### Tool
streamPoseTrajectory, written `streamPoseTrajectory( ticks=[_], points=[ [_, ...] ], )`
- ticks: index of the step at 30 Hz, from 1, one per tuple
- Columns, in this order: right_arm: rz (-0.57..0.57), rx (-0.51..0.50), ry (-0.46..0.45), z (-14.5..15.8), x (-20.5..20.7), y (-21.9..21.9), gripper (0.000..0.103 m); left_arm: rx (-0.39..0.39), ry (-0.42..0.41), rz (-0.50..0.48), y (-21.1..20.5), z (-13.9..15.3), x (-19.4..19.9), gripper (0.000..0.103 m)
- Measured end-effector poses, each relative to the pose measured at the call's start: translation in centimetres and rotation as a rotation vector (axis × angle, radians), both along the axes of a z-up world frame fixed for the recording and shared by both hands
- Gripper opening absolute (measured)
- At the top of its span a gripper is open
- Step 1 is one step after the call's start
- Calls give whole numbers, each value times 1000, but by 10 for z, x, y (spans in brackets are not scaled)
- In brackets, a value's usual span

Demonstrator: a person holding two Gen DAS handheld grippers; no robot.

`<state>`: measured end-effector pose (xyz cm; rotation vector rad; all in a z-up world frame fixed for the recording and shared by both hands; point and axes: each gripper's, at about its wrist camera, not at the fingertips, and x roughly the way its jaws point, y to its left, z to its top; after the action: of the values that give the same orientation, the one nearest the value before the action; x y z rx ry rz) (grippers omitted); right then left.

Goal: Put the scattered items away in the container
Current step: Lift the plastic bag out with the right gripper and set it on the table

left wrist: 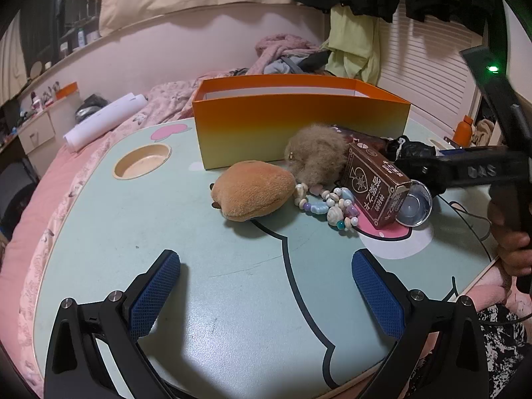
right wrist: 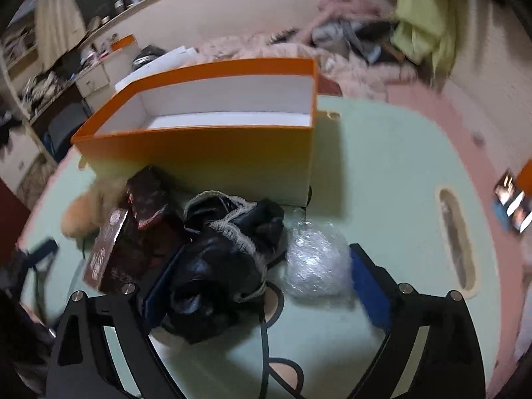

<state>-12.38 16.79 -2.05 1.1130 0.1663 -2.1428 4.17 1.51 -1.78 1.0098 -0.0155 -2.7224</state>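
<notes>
Right gripper (right wrist: 266,286) jaws spread wide over the black bag (right wrist: 219,259) and bubble wrap (right wrist: 316,262), pinching neither. Left gripper (left wrist: 266,296) spread, empty, above the table (left wrist: 133,219). Orange box (right wrist: 212,153) just behind the clutter.

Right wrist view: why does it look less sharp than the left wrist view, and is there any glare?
Right wrist view: motion blur smears the orange box, black bag and background; the bubble wrap glints white. Left wrist view: sharp, with the plush toy and bead bracelet crisp; fisheye bends the table edge; a green light glares at the upper right.
</notes>
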Motion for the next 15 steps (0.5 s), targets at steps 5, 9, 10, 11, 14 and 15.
streamPoseTrajectory(
  ticks=[5, 9, 10, 11, 14, 15],
  points=[
    [23, -62, 175, 30, 28, 11, 94, -1, 0, -1, 0, 0, 0, 103],
    [12, -140, 230, 48, 44, 26, 94, -1, 0, -1, 0, 0, 0, 103],
    [9, -156, 225, 49, 49, 31, 94, -1, 0, -1, 0, 0, 0, 103],
    [8, -163, 218, 48, 53, 31, 94, -1, 0, -1, 0, 0, 0, 103],
    [29, -164, 168, 36, 65, 34, 94, -1, 0, -1, 0, 0, 0, 103],
    [35, -150, 155, 29, 68, 32, 94, -1, 0, -1, 0, 0, 0, 103]
  ],
)
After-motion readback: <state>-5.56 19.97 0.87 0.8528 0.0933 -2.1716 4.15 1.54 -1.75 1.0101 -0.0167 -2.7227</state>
